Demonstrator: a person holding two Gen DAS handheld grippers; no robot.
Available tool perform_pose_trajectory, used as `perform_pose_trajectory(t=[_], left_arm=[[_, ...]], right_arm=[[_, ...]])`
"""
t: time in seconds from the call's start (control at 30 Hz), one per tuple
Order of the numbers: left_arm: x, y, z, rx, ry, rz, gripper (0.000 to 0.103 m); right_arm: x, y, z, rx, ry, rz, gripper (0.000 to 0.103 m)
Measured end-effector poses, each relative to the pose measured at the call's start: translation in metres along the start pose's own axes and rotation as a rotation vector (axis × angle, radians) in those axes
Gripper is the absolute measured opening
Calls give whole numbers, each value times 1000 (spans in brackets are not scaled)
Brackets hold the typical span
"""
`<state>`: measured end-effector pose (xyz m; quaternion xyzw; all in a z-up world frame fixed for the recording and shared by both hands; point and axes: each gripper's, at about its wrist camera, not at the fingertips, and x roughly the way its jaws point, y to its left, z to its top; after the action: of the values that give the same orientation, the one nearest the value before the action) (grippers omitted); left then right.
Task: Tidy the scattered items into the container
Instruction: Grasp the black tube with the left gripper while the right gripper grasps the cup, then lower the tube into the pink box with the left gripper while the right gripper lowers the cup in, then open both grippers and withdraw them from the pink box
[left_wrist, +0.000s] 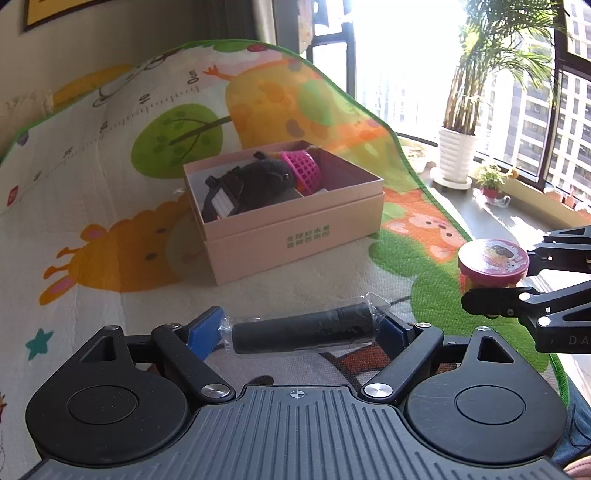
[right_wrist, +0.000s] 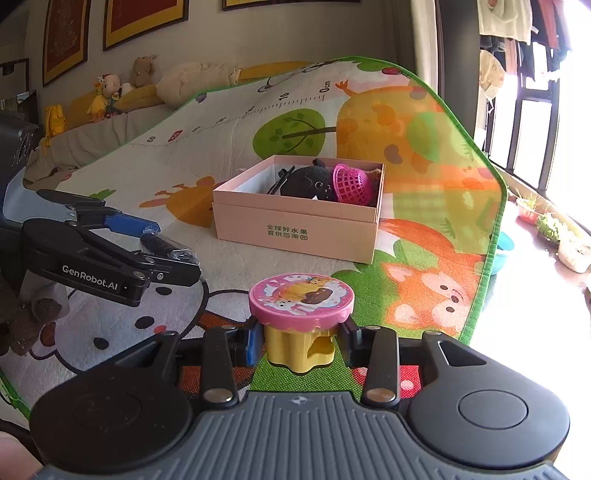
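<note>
A pink cardboard box (left_wrist: 295, 236) stands on the play mat, also in the right wrist view (right_wrist: 295, 229). It holds a black plush toy (left_wrist: 266, 181), a pink mesh basket (left_wrist: 301, 166) and a dark item. My left gripper (left_wrist: 301, 332) is shut on a black roll in clear wrap (left_wrist: 303, 332), held lengthwise between the blue pads, above the mat in front of the box. My right gripper (right_wrist: 299, 339) is shut on a yellow toy stool with a pink round top (right_wrist: 301, 295), right of the left gripper.
The colourful play mat (right_wrist: 424, 288) covers the surface, its green edge at the right. Potted plants (left_wrist: 458, 147) stand by the window ledge. Plush toys (right_wrist: 107, 96) sit along the back wall. A brown plush (right_wrist: 22, 325) lies at the left.
</note>
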<state>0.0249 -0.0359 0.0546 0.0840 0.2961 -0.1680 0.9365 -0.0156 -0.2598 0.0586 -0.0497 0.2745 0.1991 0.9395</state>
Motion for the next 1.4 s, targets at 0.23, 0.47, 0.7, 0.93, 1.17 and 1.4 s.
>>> perform_pose_trajectory(t=[0.23, 0.47, 0.7, 0.93, 1.17, 1.4], left_arm=[[15, 10, 49, 43, -116, -2, 90], [72, 19, 95, 94, -259, -48, 92], [91, 41, 90, 58, -201, -82, 100], [71, 64, 54, -19, -139, -46, 102], [73, 65, 38, -89, -89, -102, 102], [80, 58, 32, -104, -77, -133, 103]], right_arm=[[3, -23, 44, 47, -42, 33, 40], [46, -49, 119, 71, -78, 26, 40], [99, -73, 155, 96, -44, -40, 67], [113, -95, 144, 206, -11, -26, 67], [137, -88, 125, 253, 60, -30, 67], [174, -92, 127, 335, 147, 38, 77]])
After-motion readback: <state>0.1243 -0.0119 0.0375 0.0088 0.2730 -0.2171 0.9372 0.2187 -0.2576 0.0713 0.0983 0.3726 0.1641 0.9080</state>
